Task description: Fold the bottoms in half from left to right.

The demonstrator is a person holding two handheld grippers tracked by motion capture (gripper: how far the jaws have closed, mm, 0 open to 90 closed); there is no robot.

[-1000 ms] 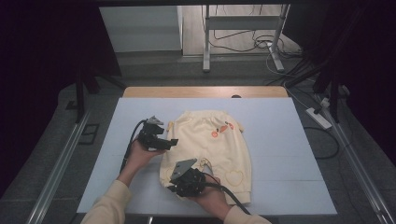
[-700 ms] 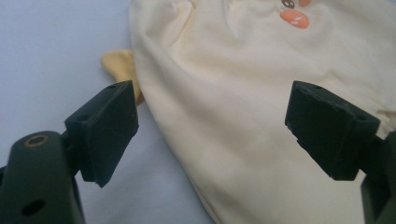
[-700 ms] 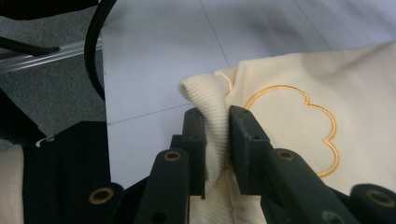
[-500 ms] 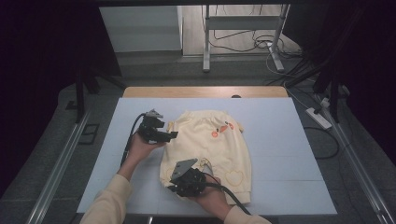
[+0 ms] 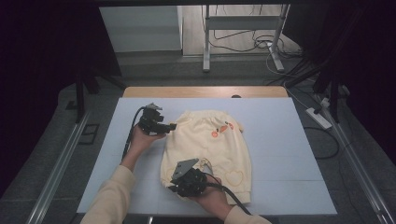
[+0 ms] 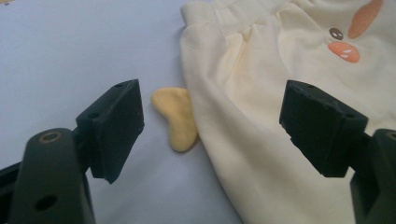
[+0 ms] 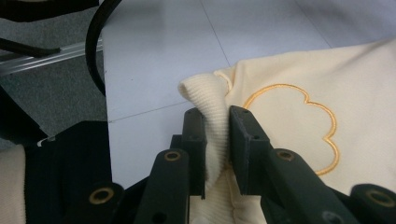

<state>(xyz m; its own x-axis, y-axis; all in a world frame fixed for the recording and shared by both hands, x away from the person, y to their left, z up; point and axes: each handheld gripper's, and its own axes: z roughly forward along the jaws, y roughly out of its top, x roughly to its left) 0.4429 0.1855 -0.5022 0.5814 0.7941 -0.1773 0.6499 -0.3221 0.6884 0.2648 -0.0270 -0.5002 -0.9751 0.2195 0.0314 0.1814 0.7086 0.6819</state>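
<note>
The cream garment [image 5: 208,151] lies flat mid-bench [image 5: 280,154], long axis running from the near edge toward the far one. The right tool [image 5: 180,186] is clamped on its ribbed near-left corner [image 7: 212,123]. The left tool [image 5: 170,126], jaws wide, hovers just off the garment's far-left edge, straddling that edge beside a small yellow flap [image 6: 175,116]. It is the nearer one to that corner. Bare bench lies left of the garment.

Materials, surface finish.
Cream garment [image 5: 210,149]: soft matt knit cloth, ribbed cuff [image 7: 212,121], stitched orange outline [image 7: 299,126]. Tabletop [image 5: 280,140]: smooth matt pale-blue sheet; far edge [image 5: 205,91] looks like wood. Right gripper [image 7: 217,140] and left gripper [image 6: 212,126]: matt black plastic jaws.
</note>
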